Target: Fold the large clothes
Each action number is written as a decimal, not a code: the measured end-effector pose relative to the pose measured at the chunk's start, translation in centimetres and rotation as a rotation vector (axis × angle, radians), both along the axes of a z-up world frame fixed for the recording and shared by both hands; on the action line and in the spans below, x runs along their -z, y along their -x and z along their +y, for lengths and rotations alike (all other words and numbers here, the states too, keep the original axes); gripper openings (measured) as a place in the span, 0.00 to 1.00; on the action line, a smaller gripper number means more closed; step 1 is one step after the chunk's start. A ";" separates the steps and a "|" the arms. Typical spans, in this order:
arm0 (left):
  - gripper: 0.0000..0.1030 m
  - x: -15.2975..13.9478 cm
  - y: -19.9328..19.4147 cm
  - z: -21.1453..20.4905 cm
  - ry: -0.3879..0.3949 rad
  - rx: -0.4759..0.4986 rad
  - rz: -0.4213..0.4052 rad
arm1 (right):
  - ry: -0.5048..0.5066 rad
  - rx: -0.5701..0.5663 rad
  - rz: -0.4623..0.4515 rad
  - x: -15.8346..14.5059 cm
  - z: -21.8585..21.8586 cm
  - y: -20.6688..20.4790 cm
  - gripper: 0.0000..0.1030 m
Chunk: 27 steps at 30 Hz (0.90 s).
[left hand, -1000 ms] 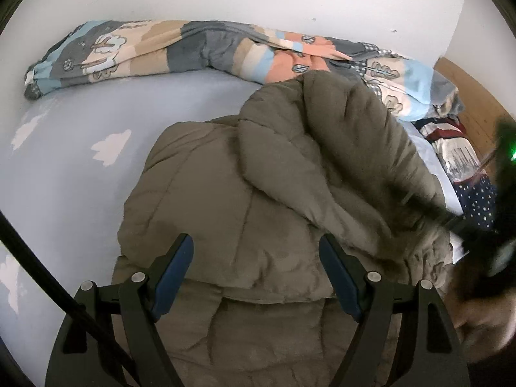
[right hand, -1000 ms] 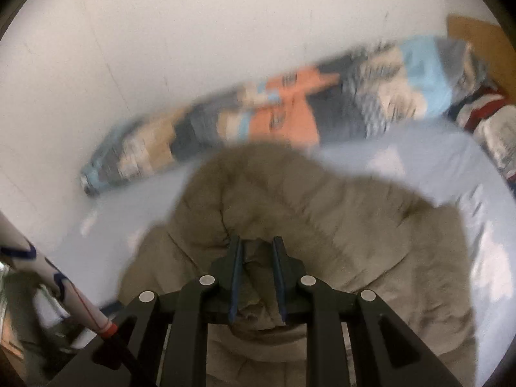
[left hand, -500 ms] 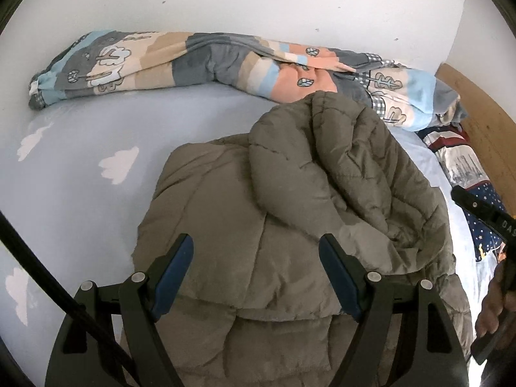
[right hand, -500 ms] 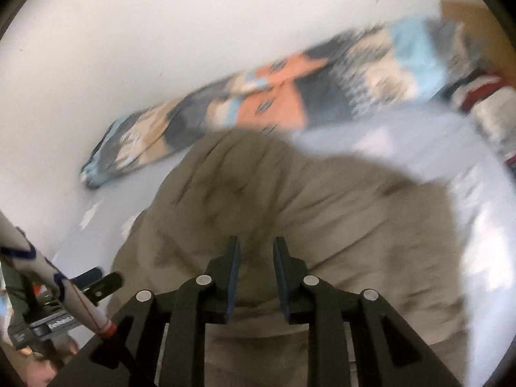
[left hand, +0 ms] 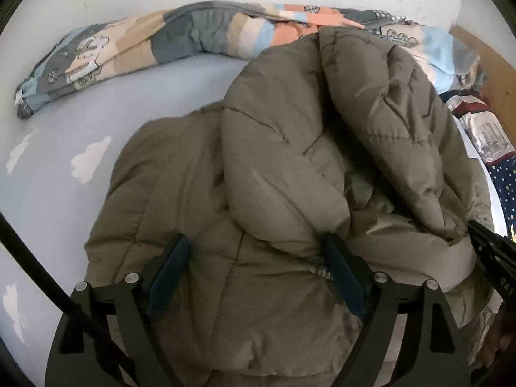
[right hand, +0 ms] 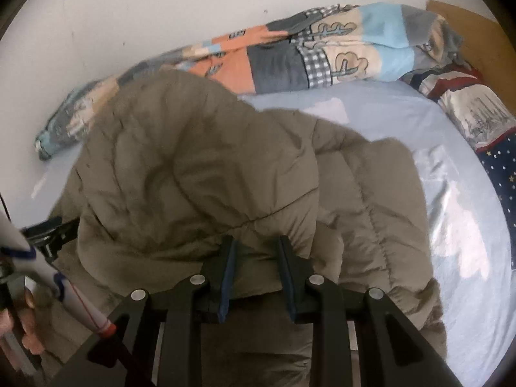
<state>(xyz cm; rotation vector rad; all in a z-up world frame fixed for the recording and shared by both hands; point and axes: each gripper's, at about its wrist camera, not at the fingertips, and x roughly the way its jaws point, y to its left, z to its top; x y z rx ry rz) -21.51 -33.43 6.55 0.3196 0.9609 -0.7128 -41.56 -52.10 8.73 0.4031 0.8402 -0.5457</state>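
Jacket (left hand: 283, 167), a bulky olive-green quilted puffer, lies on a bed with a pale blue sheet (left hand: 58, 148) printed with white clouds. A rolled patchwork blanket (left hand: 180, 35) runs along the white wall behind it. The jacket looks partly folded: one padded section is doubled over the body and sits in a high, loose hump, not yet flattened. Judging by this, the first fold is roughly made, while smoothing and at least one more fold remain.

Both grippers point steeply down at the garment from its near edge. The left gripper (left hand: 254, 264) has its blue-padded fingers spread wide, and they have just been opening further. They straddle the jacket's lower body without pinching any cloth, though the tip on the right touches the drooping fold. The right gripper (right hand: 256, 258) has its fingers only narrowly apart, and they have just been opening. The hem of the doubled-over section lies between them, and the pads no longer appear to press it.
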 end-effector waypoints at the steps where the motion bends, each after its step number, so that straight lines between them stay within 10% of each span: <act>1: 0.82 -0.2 0.1 0.1 -0.003 0.000 0.001 | 0.003 -0.002 0.006 0.2 0.1 0.0 0.28; 13: 0.82 -6.9 7.1 9.0 0.094 0.008 -0.022 | -0.110 0.049 -0.180 -7.1 5.7 7.8 0.36; 27: 0.82 -4.7 19.6 22.6 0.015 -0.004 -0.012 | -0.189 0.030 -0.092 -4.1 18.4 20.7 0.40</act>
